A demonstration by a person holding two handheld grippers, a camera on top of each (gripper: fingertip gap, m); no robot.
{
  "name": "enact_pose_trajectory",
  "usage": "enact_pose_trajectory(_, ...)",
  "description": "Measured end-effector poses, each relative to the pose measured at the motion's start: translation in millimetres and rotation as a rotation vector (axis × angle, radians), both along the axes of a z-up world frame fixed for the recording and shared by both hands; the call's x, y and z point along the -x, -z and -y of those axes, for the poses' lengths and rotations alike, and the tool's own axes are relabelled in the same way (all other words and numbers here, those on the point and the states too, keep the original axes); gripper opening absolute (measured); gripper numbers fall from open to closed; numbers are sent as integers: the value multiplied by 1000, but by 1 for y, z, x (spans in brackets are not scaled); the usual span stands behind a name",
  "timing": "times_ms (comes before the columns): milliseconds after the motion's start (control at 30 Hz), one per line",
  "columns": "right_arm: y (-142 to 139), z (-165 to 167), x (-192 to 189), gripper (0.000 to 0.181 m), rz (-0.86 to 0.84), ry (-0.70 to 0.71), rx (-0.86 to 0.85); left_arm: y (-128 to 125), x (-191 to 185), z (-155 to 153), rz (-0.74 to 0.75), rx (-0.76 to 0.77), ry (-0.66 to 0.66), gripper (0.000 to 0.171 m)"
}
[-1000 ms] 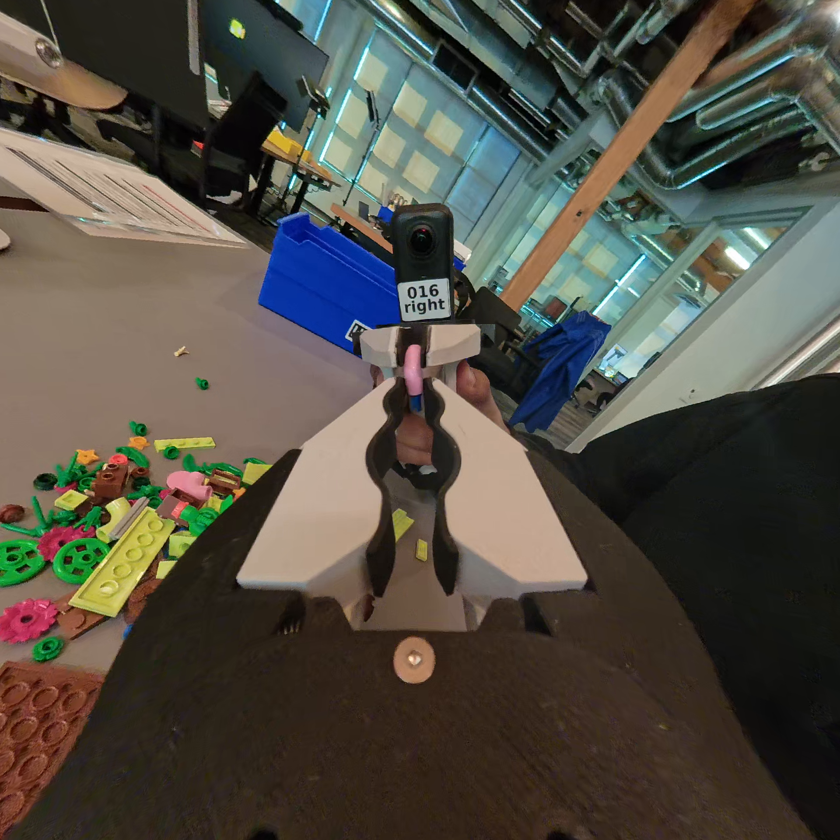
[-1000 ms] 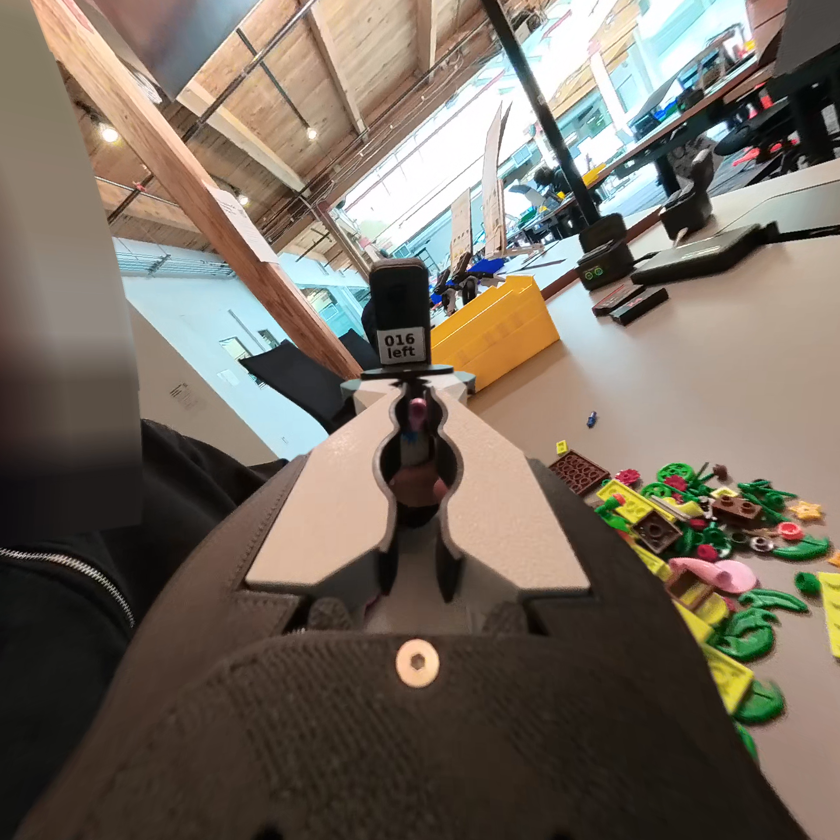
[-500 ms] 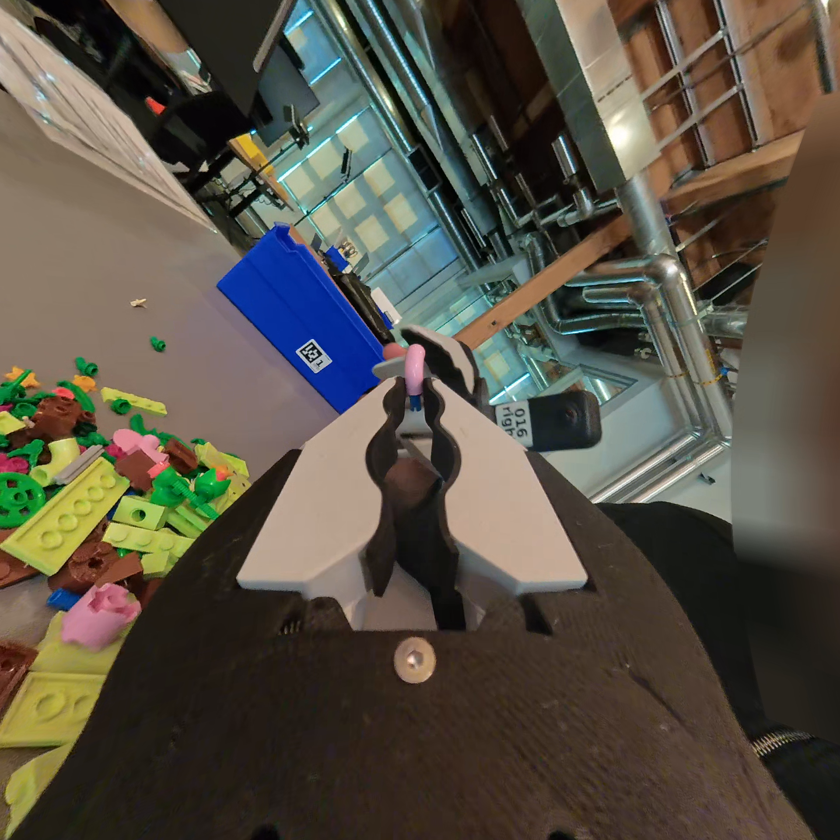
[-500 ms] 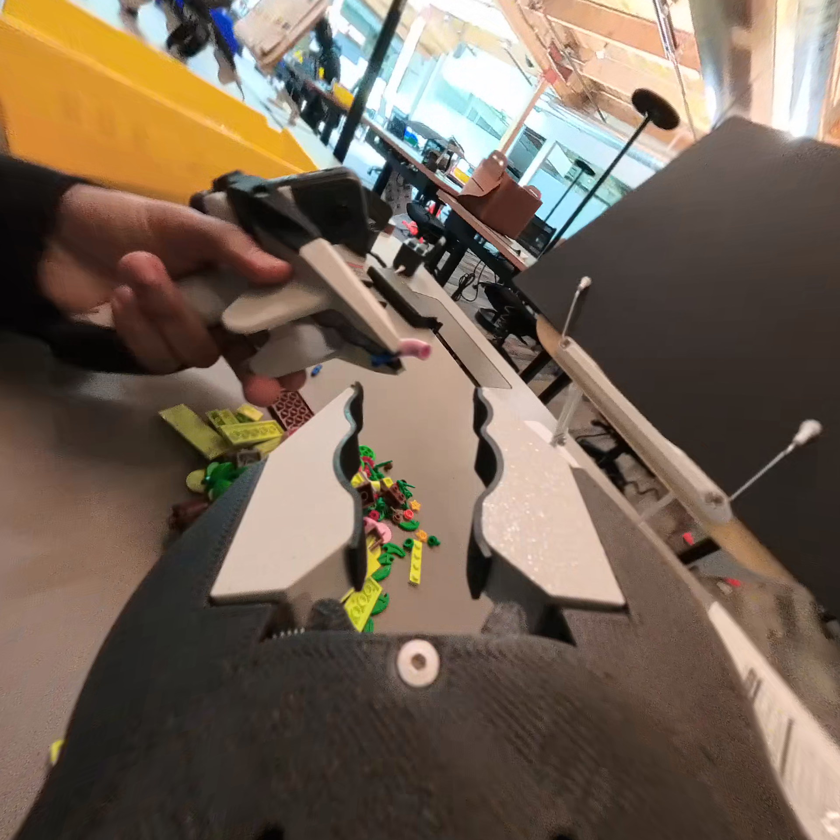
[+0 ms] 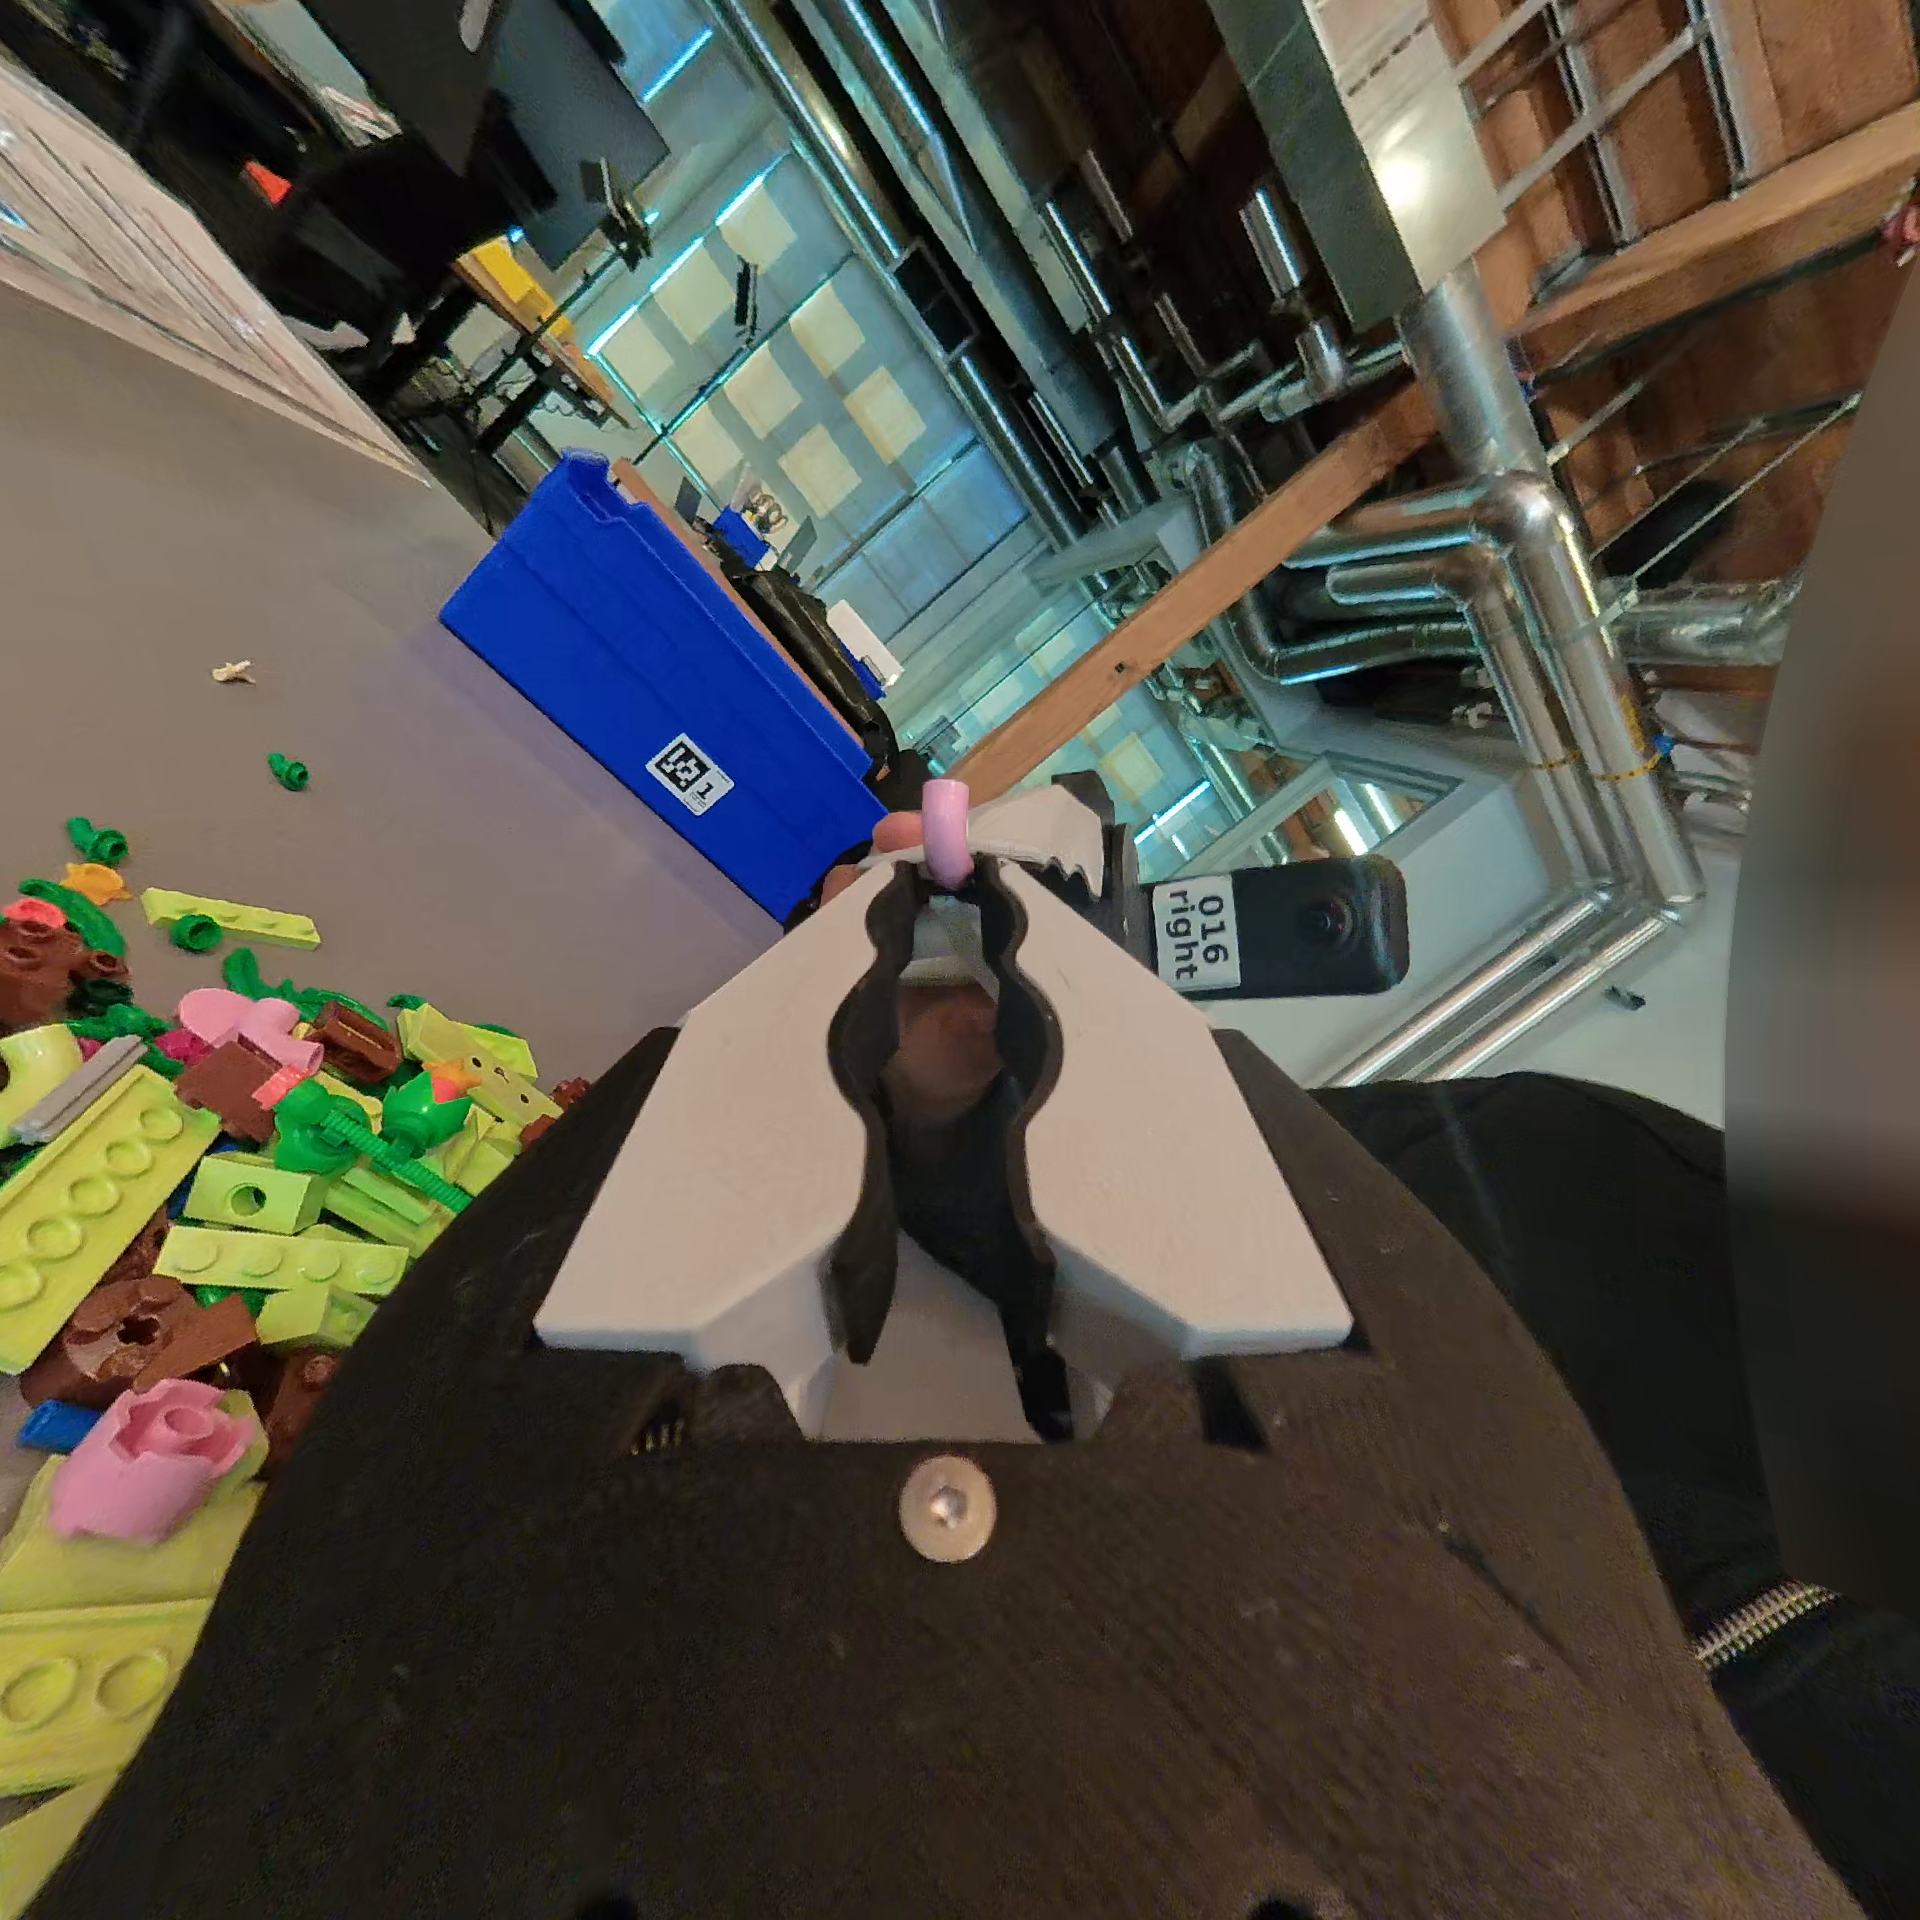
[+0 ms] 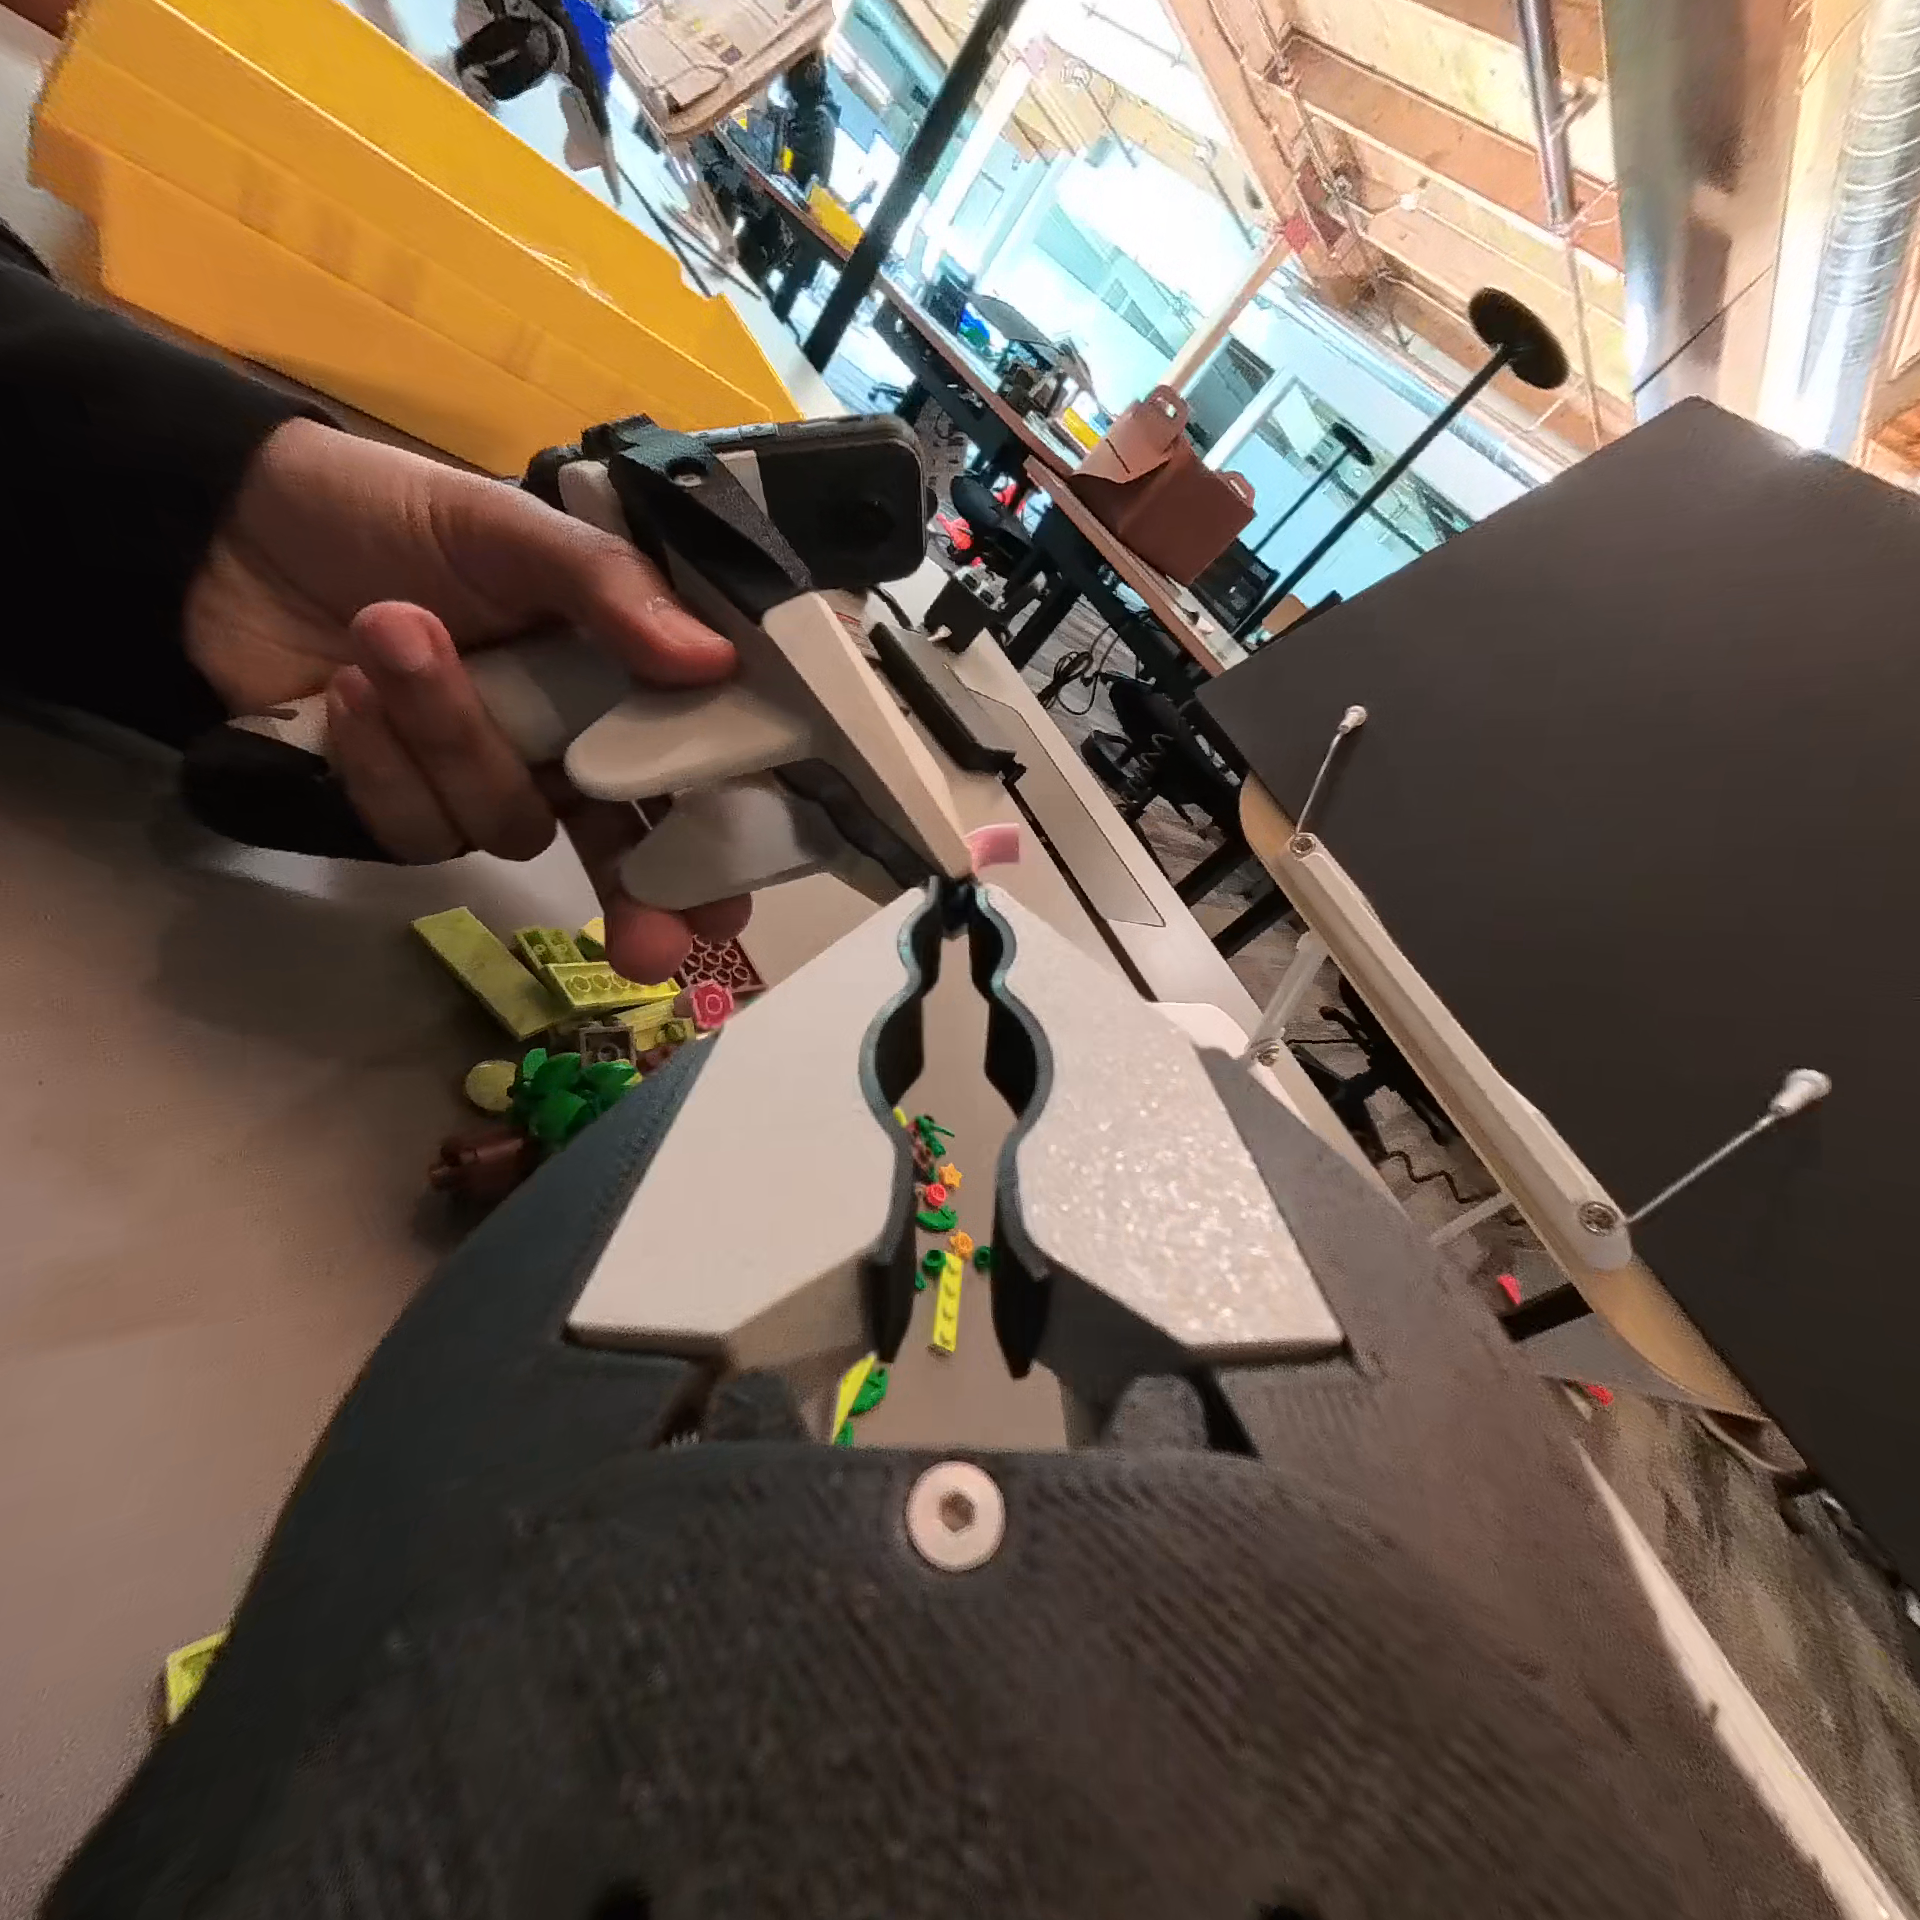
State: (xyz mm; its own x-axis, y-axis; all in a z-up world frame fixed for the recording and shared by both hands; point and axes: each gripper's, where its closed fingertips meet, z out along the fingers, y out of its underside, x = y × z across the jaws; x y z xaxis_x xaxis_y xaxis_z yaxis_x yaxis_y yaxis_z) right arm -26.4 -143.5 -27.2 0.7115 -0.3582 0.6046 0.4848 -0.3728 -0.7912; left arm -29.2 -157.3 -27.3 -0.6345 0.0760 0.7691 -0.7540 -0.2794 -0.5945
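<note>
Two grippers meet tip to tip above the grey table [image 5: 312, 582]. Your left gripper [image 5: 945, 883] is clamped on a small pink tube [image 5: 945, 826], which stands out past its fingertips. Your right gripper [image 6: 951, 904] is nearly closed, its tips pinching something small and dark right under that pink tube [image 6: 992, 844]; you cannot tell what the dark part is. Your left hand [image 6: 416, 644] grips the handle. Below, on the table, lies a heap of toy bricks [image 5: 208, 1174] in lime, green, brown and pink. Beyond stand a blue bin [image 5: 644, 686] and a yellow bin [image 6: 343, 239].
</note>
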Motion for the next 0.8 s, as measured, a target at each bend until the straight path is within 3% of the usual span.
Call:
enact_pose_trajectory(100, 2, 0, 2, 1, -43, -25, 1, 0, 1, -1, 45, -33, -3, 10)
enact_pose_trajectory(233, 5, -1, 5, 1, -88, -65, 5, -4, -2, -5, 53, -22, -26, 21)
enact_pose_trajectory(400, 0, 1, 11, 1, -160, -134, -35, -8, -1, -9, 109, -33, -34, 17)
enact_pose_trajectory(500, -6, 6, 9, 1, -245, -162, -96, -15, -6, -18, 200, -71, -106, 28)
enact_pose_trajectory(600, -8, 13, -3, 1, -395, -148, -166, -10, -23, -34, 406, -283, -295, 34)
enact_pose_trajectory(700, 4, 14, -10, 0, -671, -181, -219, 12, -40, -46, 726, -695, -491, 35)
enact_pose_trajectory(800, 10, 11, -7, 1, -932, -271, -298, 30, -36, -37, 1054, -976, -518, 35)
